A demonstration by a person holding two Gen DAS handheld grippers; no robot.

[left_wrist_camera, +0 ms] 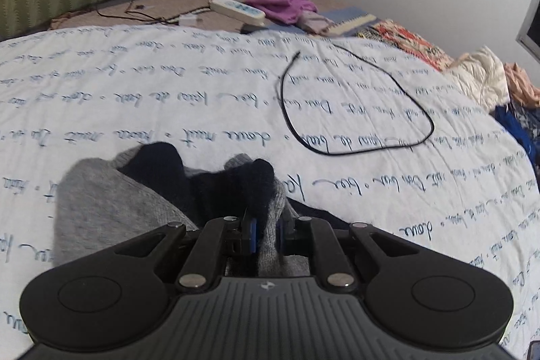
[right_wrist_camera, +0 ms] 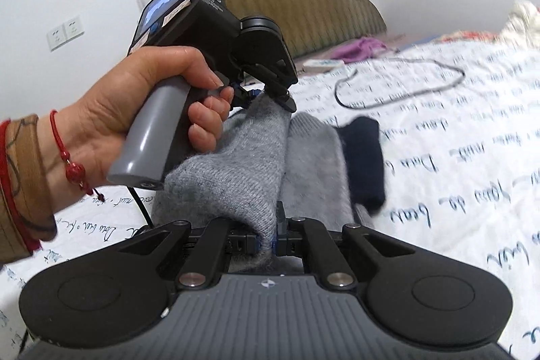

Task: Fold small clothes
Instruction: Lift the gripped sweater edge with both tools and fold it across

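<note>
Here, over the bedspread [left_wrist_camera: 371, 184] printed with blue handwriting, both my claws were clenched on the same grey sock [right_wrist_camera: 236, 164]: my right gripper [right_wrist_camera: 268, 238] pinched a fold of grey knit directly at its pads, and my left gripper [left_wrist_camera: 266, 231] gripped another part of it, the navy toe [left_wrist_camera: 256, 184] bunched just ahead of its fingertips. In the right wrist view my left hand [right_wrist_camera: 141, 110] held its handle at the sock's far end, so the grey fabric ran between the two claws, with the second sock's navy toe [right_wrist_camera: 364, 157] just beside it. A black cable [left_wrist_camera: 337, 110] lay looped on the bedspread, well apart.
</note>
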